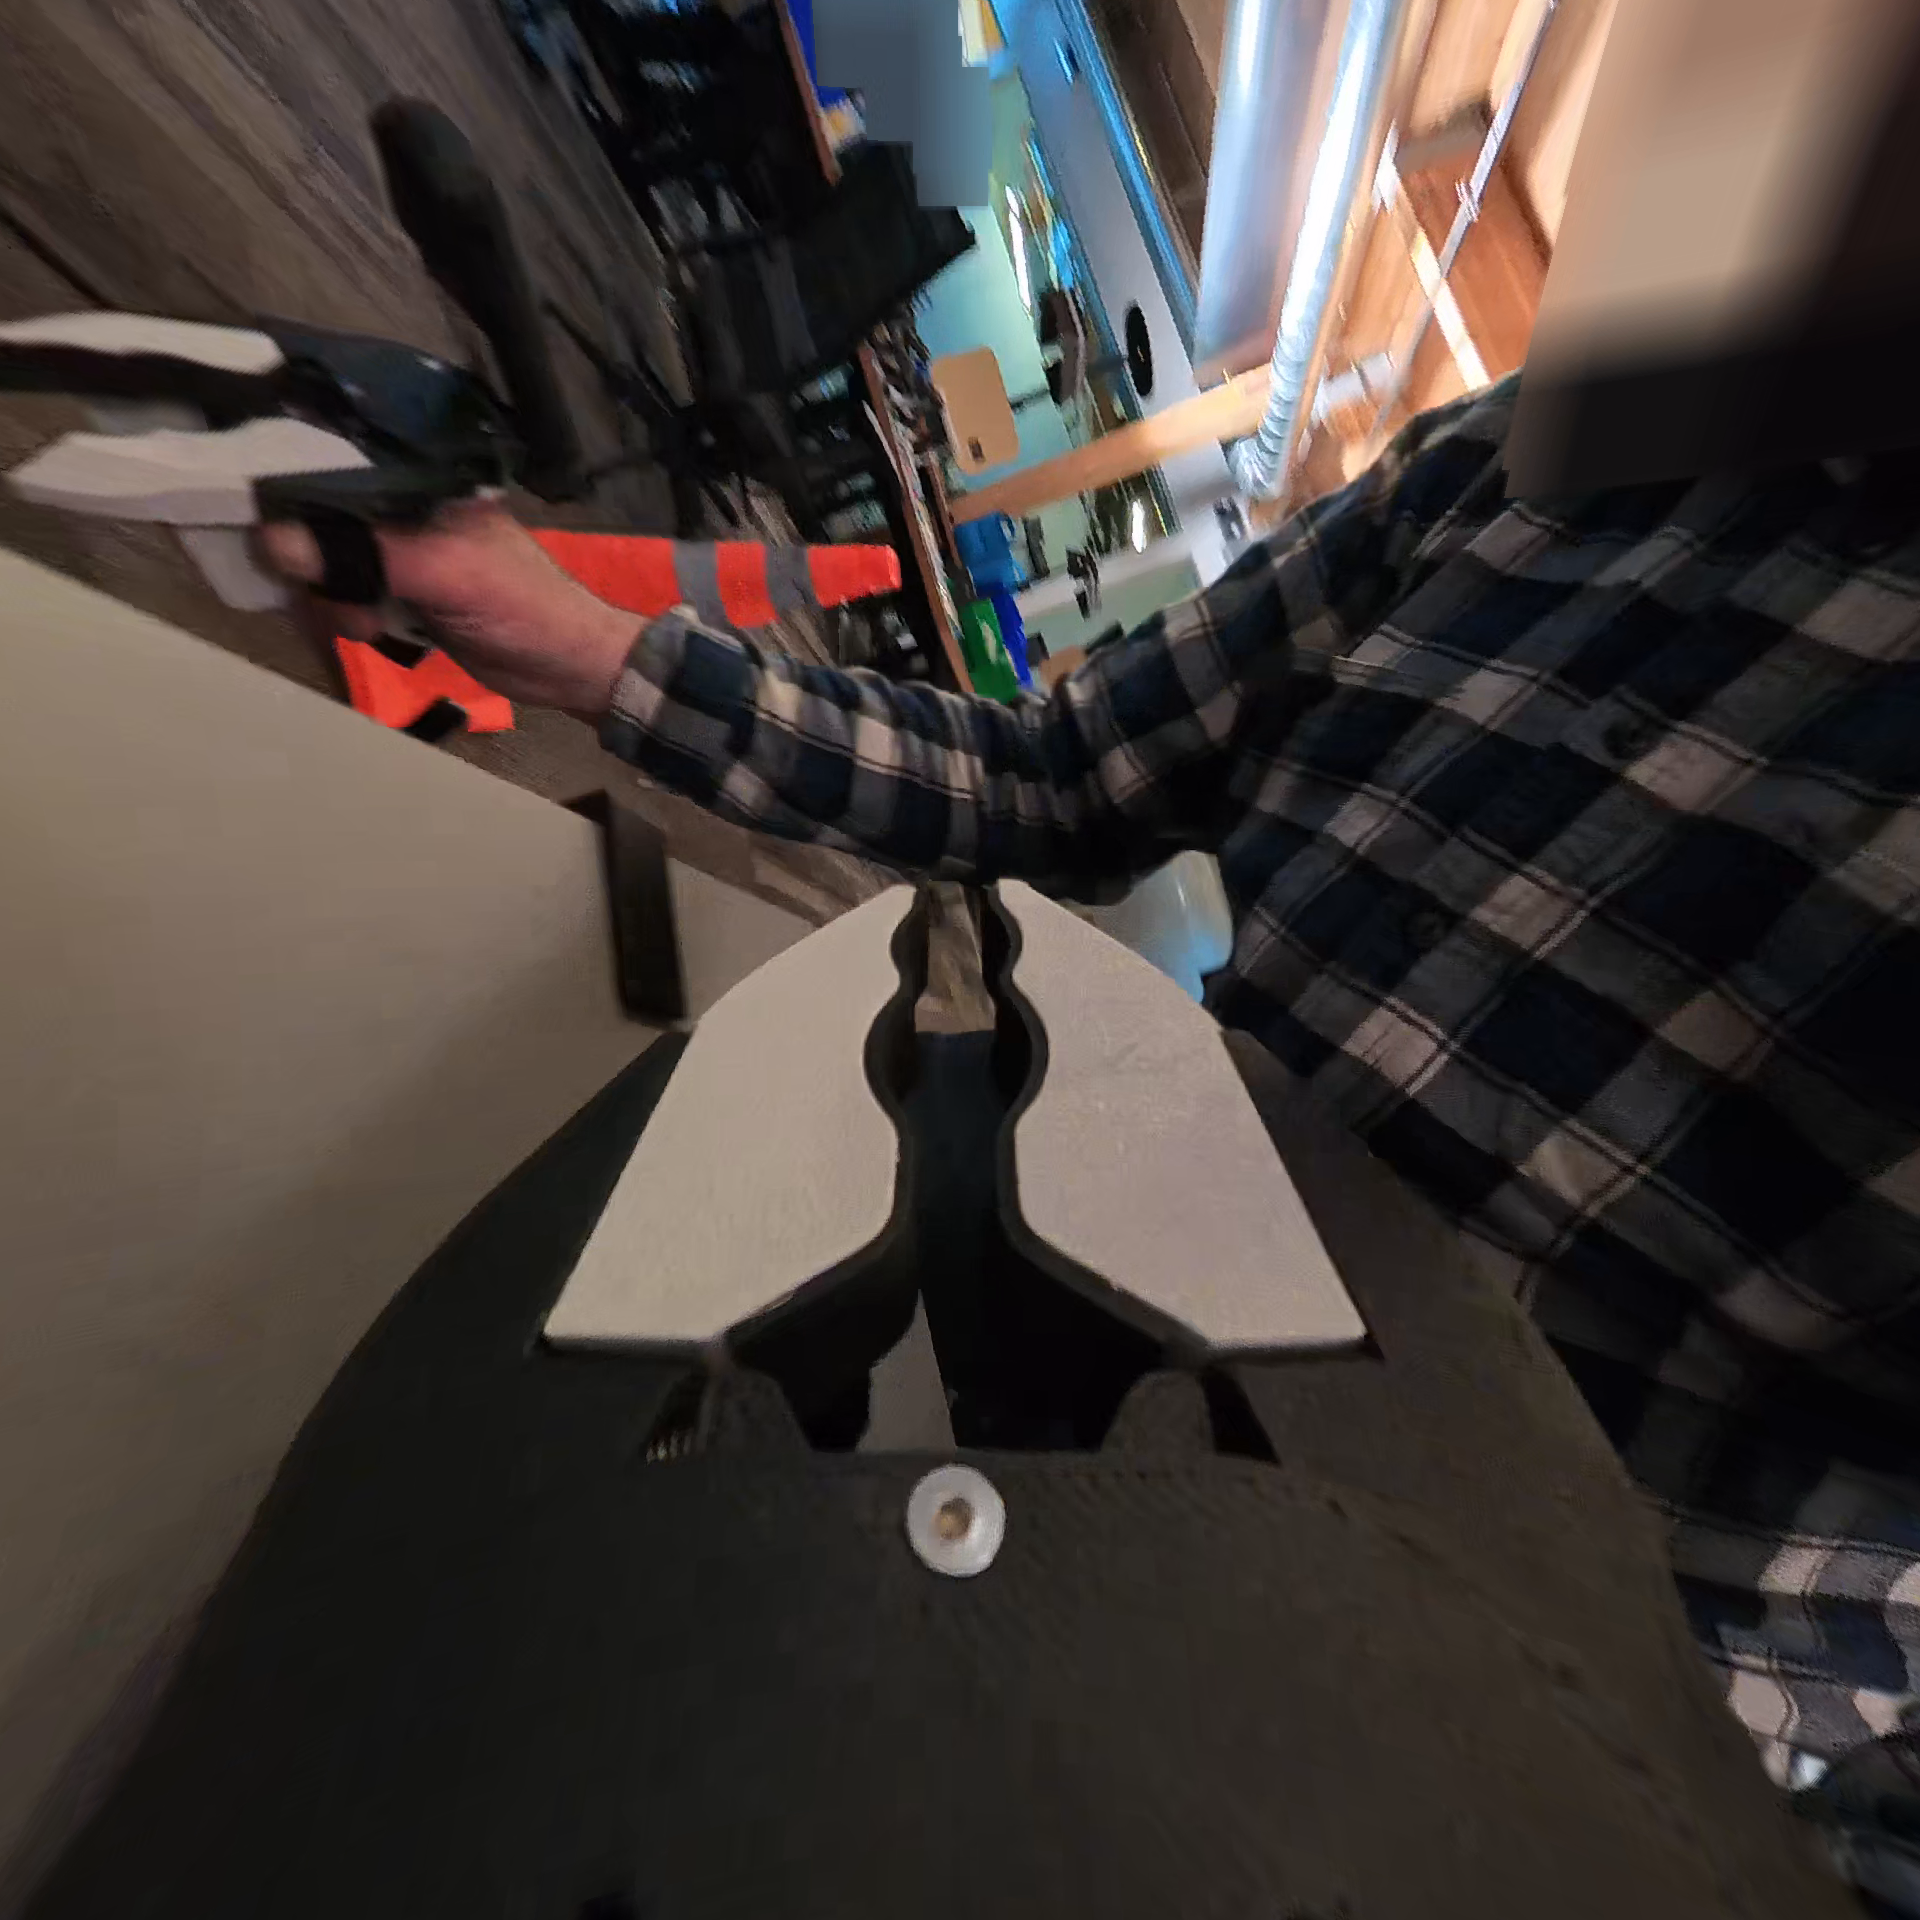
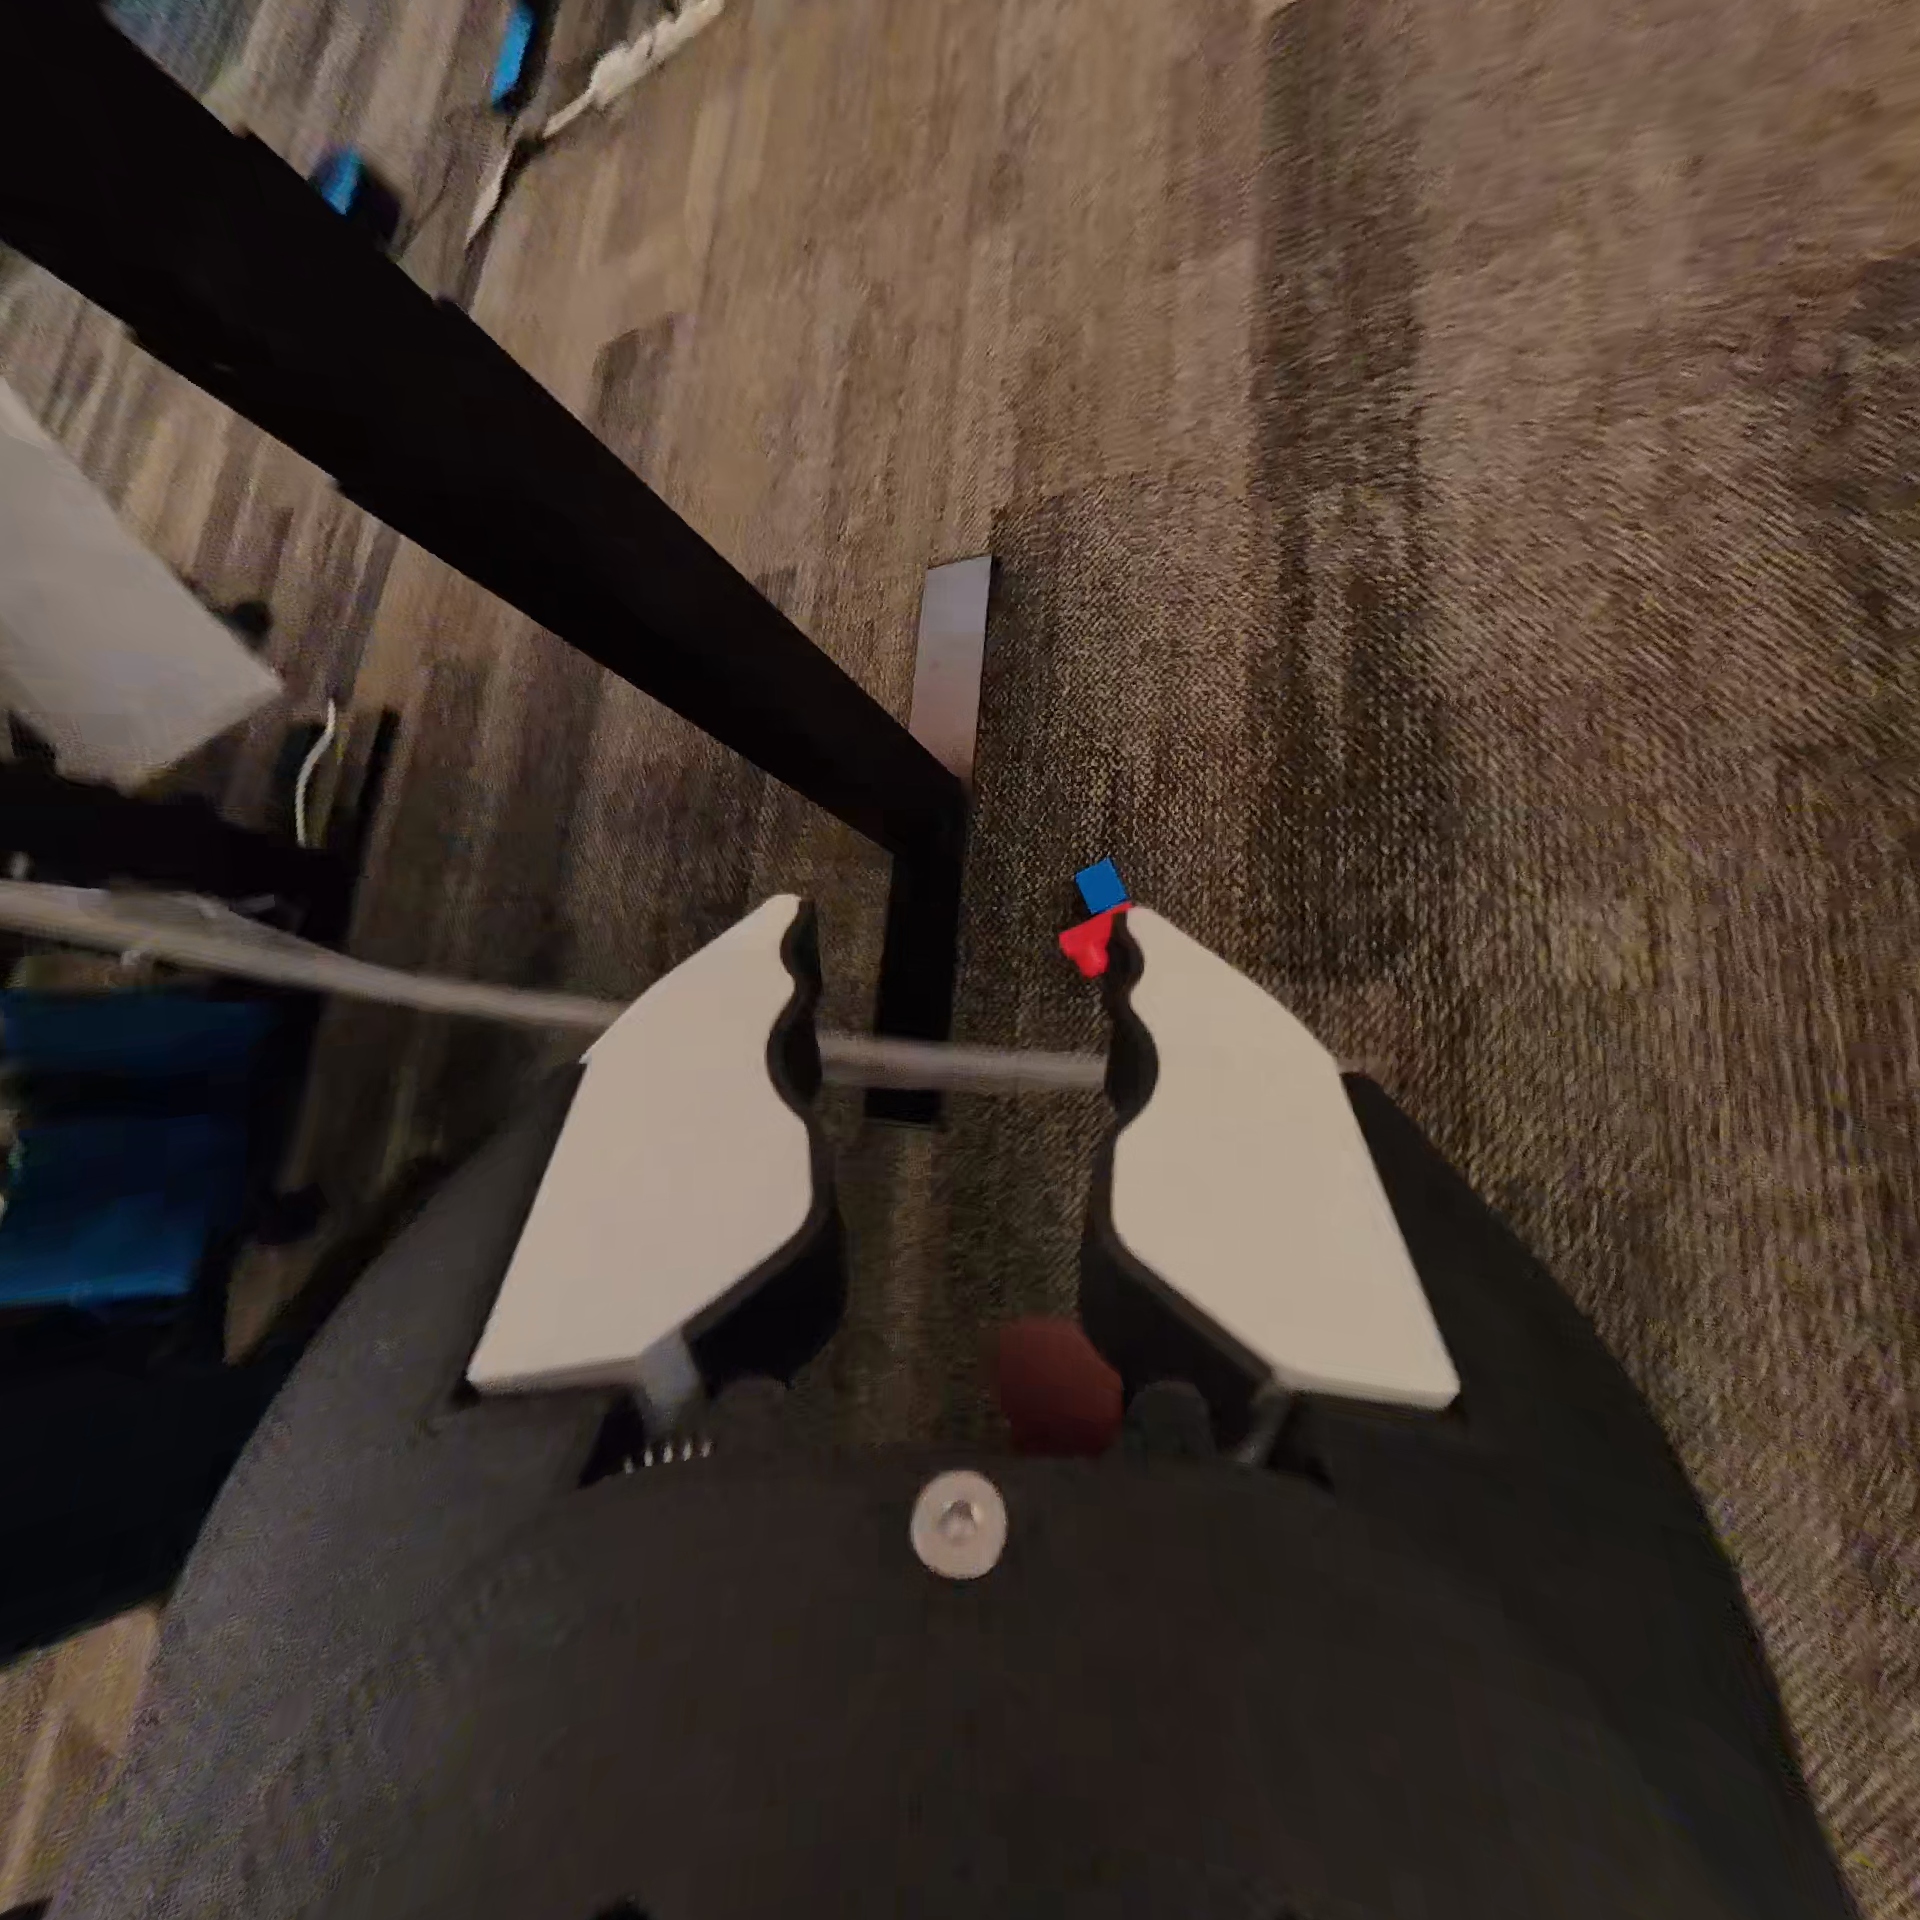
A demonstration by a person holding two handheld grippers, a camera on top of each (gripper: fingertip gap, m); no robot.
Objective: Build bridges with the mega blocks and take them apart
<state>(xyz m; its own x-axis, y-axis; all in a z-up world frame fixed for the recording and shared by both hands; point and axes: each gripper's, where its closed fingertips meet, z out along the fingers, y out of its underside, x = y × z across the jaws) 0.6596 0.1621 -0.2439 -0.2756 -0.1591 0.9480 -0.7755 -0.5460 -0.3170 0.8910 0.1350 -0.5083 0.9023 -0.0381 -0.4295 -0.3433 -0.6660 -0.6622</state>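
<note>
Blocks: only a red [image 2: 1086, 948] and a blue [image 2: 1100, 886] one visible, on carpet [image 2: 1455, 623]; no bridge seen. Right tongs [image 2: 961, 935] spread, empty; left tongs [image 1: 956, 914] nearly closed, empty.

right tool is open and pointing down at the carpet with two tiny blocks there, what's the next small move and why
Probably lower the right tool toward the small red block and small blue block lying on the grey-brown carpet, shifting slightly right to centre them. Its jaws stand wide with nothing between them, and the blocks sit far below, just off the right fingertip.
</note>
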